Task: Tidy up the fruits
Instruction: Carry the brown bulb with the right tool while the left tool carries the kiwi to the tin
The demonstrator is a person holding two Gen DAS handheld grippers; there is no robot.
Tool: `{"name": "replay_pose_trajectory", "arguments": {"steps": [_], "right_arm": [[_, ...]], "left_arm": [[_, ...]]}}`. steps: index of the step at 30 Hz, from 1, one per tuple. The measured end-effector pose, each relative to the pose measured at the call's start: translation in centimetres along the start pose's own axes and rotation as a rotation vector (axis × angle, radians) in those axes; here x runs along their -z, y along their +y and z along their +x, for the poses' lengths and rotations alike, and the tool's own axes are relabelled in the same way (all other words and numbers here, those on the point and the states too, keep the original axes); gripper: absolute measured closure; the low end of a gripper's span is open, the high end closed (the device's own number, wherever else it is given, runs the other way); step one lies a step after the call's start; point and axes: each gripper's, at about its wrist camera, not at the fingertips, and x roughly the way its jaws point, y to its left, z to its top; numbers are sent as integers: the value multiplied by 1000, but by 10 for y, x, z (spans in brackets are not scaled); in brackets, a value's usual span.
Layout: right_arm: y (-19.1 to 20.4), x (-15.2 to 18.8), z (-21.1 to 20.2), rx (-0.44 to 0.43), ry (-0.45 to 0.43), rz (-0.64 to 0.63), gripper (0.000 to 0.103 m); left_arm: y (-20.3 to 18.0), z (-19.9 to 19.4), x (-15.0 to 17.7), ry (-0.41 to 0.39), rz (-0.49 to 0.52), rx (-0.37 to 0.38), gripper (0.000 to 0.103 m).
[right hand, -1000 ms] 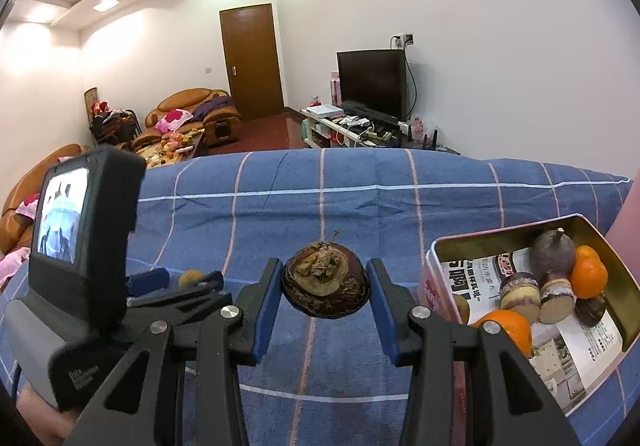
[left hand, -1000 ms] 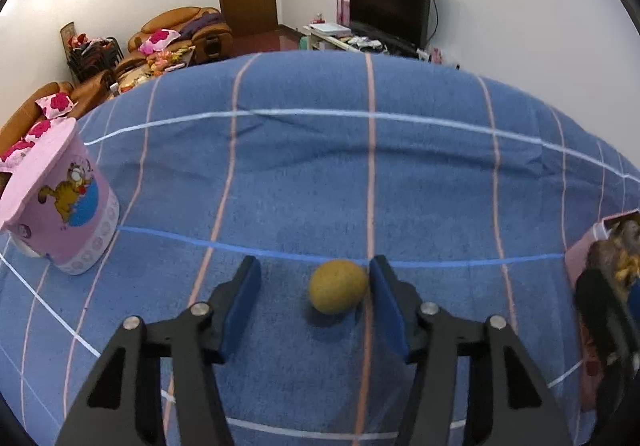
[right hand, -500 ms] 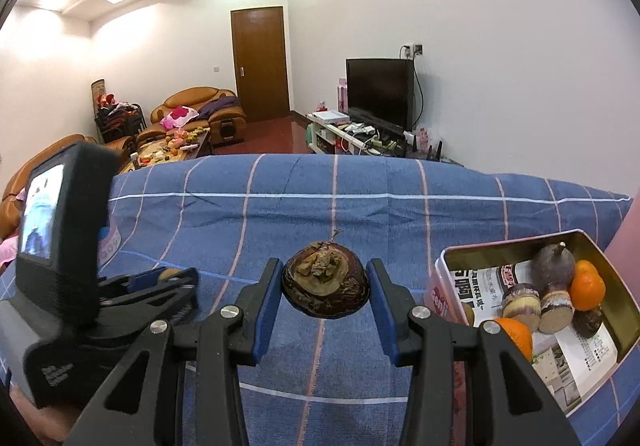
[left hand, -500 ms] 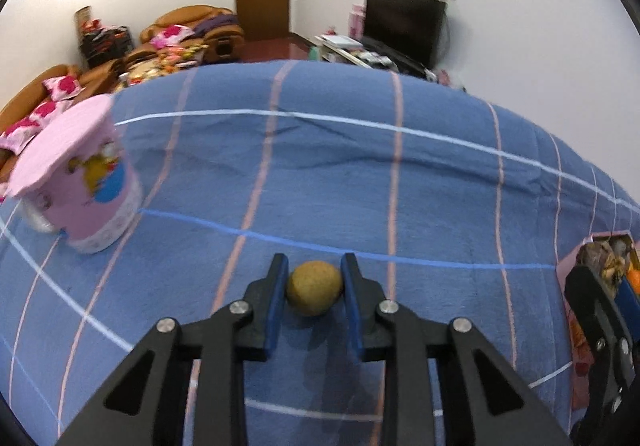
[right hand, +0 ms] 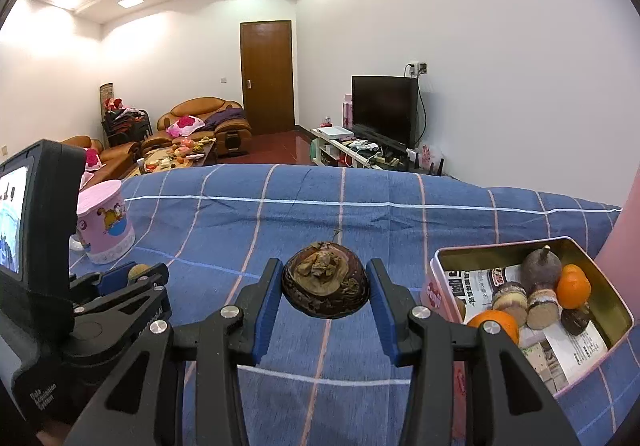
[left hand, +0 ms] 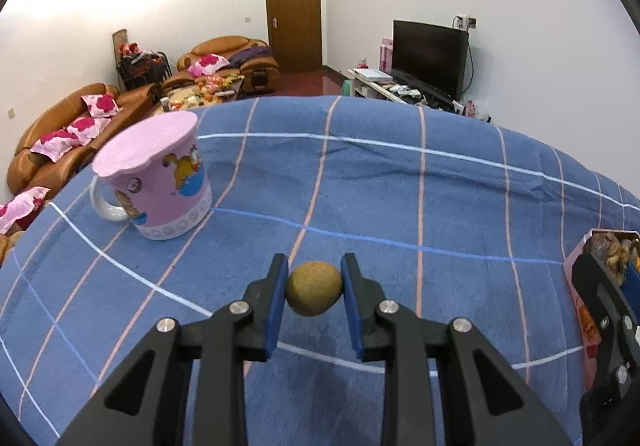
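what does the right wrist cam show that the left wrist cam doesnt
Only the right wrist view: the right gripper shut on a dark brown fruit, and the inside of the tin, with two oranges and other dark fruit on printed paper.

Only the left wrist view: the left gripper seen head-on, shut on a small tan fruit, and the white handle of the pink mug.

Both: the pink mug, the blue checked cloth, the tin's edge, the television and the door.
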Motion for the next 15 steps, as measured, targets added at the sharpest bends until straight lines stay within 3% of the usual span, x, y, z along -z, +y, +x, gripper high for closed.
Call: {"name": "replay_pose_trajectory", "arguments": {"steps": [15], "right_arm": [[-3, 7, -17, -7, -5, 2, 58]], "left_arm": [[-1, -27, 13, -54, -9, -26, 74]]}}
